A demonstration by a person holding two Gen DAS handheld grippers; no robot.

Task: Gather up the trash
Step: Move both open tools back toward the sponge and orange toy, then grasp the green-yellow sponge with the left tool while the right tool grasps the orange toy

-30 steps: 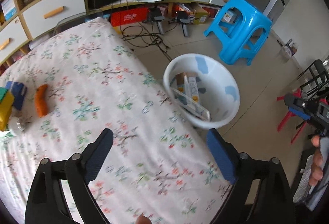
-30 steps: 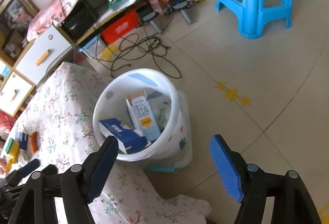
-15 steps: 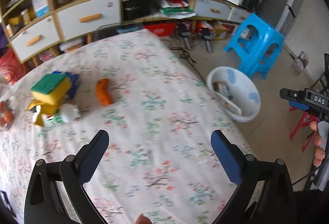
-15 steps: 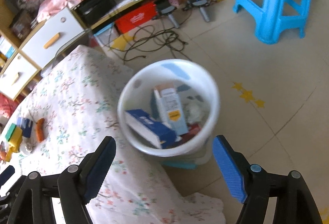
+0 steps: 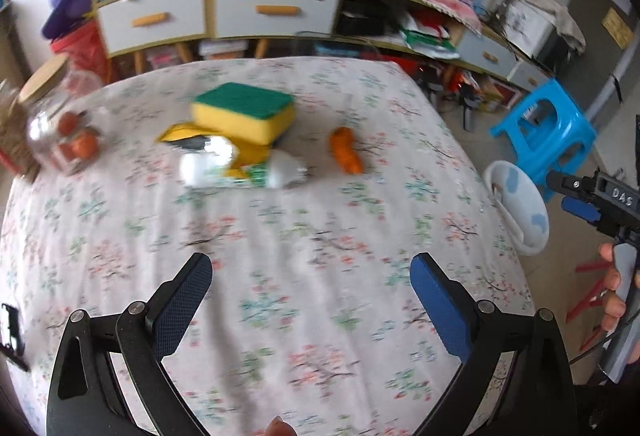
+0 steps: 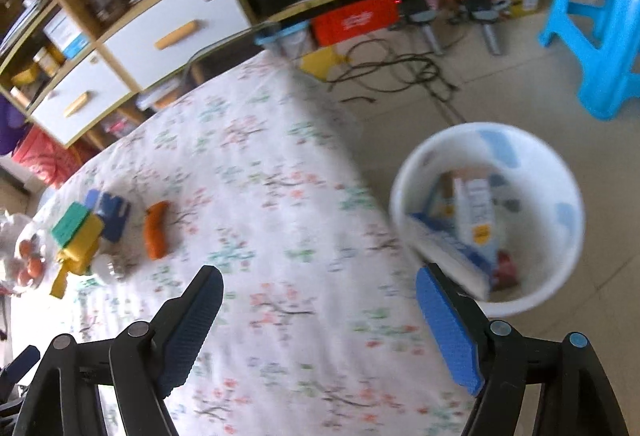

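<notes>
- Left wrist view shows the left gripper point(image 5: 310, 276) above the near part of a worktop point(image 5: 280, 236) covered with a floral cloth; its jaws are wide apart and hold nothing.
- Further back on the worktop lies a small pile: a yellow sponge with a green top point(image 5: 243, 112) rests on a yellow wrapper point(image 5: 180, 133), and a white bottle point(image 5: 240, 165) lies on its side just in front of them.
- An orange piece shaped like a carrot point(image 5: 346, 149) lies just to the right of the pile, apart from it.
- A glass jar with a wooden lid point(image 5: 60, 123), with reddish round things inside, stands at the left edge of the worktop.
- The white bin point(image 5: 520, 207) stands on the floor beside the right edge of the worktop, near a blue stool point(image 5: 544, 131).
- At the right border of this view a hand point(image 5: 616, 292) holds the handle of the right gripper.
- In the right wrist view the right gripper point(image 6: 320, 312) is over the worktop edge next to the bin, with its jaws spread wide and empty.
- The bin point(image 6: 488, 220) already contains several cartons, one blue and white point(image 6: 448, 244); the picture is blurred, so more detail cannot be told.
- The sponge point(image 6: 76, 228), a blue item point(image 6: 114, 213) beside it and the orange piece point(image 6: 157, 230) are visible far to the left, well apart from the bin.
</notes>
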